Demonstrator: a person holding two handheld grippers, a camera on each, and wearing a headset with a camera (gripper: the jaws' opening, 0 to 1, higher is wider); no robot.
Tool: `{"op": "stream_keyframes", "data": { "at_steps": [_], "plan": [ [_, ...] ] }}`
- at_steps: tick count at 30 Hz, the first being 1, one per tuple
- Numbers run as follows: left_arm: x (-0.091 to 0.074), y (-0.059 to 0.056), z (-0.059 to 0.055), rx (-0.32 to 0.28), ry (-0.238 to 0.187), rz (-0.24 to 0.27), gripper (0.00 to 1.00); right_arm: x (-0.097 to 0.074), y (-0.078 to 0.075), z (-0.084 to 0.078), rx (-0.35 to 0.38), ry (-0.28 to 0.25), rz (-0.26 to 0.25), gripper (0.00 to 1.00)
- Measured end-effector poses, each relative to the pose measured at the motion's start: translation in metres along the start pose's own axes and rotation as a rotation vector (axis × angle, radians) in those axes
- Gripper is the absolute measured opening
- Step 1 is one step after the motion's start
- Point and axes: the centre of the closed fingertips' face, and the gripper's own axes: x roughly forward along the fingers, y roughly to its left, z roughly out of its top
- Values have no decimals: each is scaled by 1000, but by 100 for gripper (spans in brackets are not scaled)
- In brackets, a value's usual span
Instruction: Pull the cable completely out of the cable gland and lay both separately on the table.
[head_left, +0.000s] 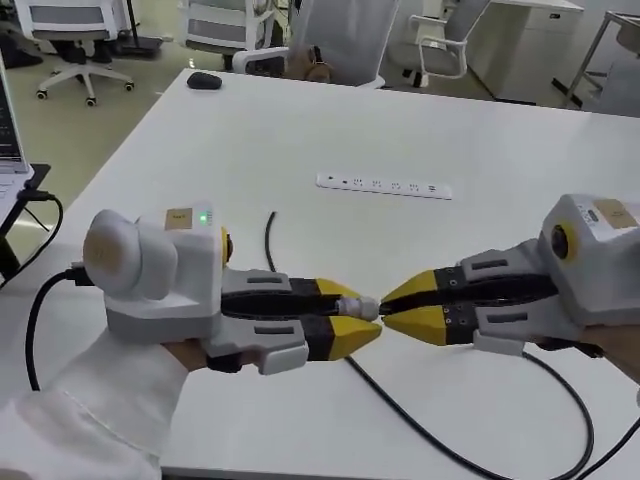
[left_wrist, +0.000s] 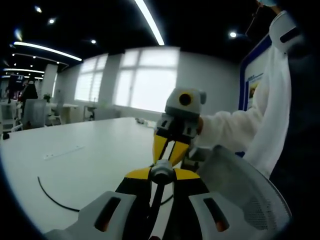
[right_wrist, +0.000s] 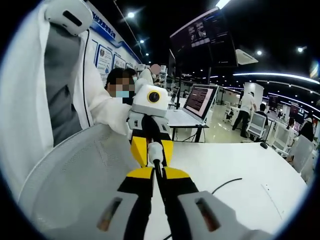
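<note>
l gripper pinches round pale plastic gland; r gripper nipped on thin black cable, smooth white table

The head view looks down and forward from above the white table, close over the left gripper and right gripper, which meet tip to tip low in the frame. The left gripper view sits low over the table, facing the right gripper head-on and very near. The right gripper view faces the opposite way, toward the person. All three share the cable gland on its black cable.
</note>
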Motion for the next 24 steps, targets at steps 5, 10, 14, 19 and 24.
{"op": "stream_keyframes", "data": {
  "at_steps": [5, 10, 14, 19, 24],
  "plan": [
    [-1, 1, 1, -4, -4, 3, 17, -1, 0, 1, -9, 5, -1, 4],
    [-3, 4, 2, -20, -9, 17, 17, -10, -4, -4, 3, 14, -21, 4],
    [-3, 6, 2, -32, -10, 23, 17, -19, -6, -10, 13, 24, -41, 4],
    [-3, 6, 1, -36, -5, 22, 17, -31, -6, -19, 37, 32, -66, 5],
    [-5, 6, 5, -50, -31, 21, 17, -39, -3, -29, 52, 63, -80, 4]
  ]
}}
